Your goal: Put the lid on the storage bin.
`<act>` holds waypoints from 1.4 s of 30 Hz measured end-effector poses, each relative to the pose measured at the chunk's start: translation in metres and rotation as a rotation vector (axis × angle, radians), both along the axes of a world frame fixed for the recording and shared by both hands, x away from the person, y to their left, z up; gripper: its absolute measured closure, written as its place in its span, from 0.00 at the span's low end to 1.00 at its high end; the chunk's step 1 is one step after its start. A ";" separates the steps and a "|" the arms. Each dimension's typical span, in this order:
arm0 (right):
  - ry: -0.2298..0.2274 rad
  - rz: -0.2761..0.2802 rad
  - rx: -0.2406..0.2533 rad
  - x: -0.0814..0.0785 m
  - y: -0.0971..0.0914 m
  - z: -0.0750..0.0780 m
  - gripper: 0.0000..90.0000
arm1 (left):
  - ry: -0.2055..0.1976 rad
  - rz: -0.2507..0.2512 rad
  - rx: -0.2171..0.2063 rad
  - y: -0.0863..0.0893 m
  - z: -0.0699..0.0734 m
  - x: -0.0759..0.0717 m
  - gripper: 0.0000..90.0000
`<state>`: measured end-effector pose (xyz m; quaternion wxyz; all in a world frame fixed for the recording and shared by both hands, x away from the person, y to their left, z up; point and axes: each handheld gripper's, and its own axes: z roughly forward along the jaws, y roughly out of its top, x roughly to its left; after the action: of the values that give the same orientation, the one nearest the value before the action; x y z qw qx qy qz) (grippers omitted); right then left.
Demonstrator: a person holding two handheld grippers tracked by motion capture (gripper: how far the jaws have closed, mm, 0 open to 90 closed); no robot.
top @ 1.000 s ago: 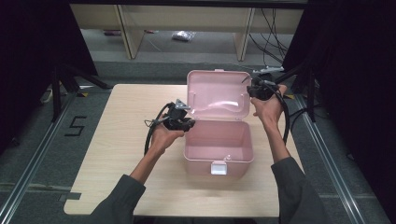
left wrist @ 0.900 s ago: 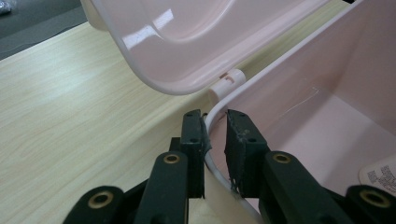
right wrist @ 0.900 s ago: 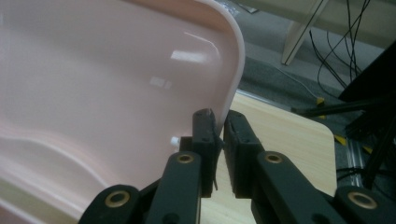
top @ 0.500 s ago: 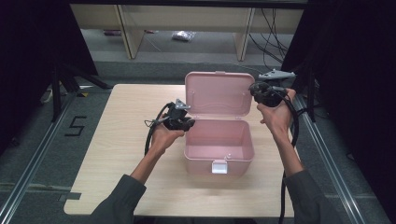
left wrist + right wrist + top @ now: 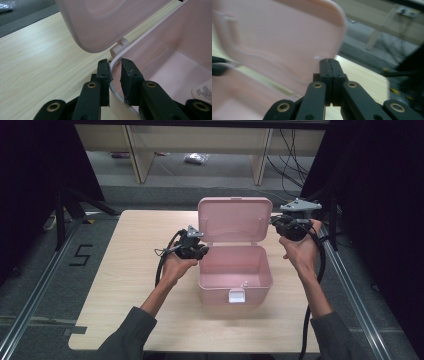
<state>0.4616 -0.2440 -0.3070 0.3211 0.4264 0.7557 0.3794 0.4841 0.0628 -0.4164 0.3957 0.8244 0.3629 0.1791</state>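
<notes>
Holding the pink box [image 5: 235,275] rim in our left hand-held gripper [image 5: 115,75], lid [image 5: 235,220] raised, right hand-held gripper [image 5: 329,63] shut empty; closing remains.

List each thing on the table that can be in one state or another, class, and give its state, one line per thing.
pink box: standing on the table, open, nothing seen inside.
lid: raised upright on its hinge at the back.
white latch: hanging undone on the front wall.
left gripper: jaws straddling the box's left rim, gripping it.
right gripper: jaws shut together on nothing, beside the lid's right edge.
</notes>
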 end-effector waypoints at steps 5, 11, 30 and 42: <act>0.012 -0.033 0.030 0.005 0.004 0.006 1.00 | 0.007 -0.003 -0.003 0.000 0.000 0.001 0.85; 0.090 -0.036 0.135 0.051 -0.003 -0.007 0.79 | 0.006 -0.024 0.013 0.000 0.001 0.002 0.85; 0.078 -0.061 0.062 0.048 0.008 -0.007 0.95 | 0.007 0.000 0.009 0.000 0.000 0.001 0.85; 0.036 -0.017 0.055 0.014 0.001 -0.007 0.95 | 0.000 0.031 -0.023 -0.002 -0.002 -0.001 0.84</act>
<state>0.4754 -0.2425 -0.3138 0.2990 0.4480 0.7471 0.3896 0.4833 0.0611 -0.4187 0.4024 0.8140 0.3778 0.1808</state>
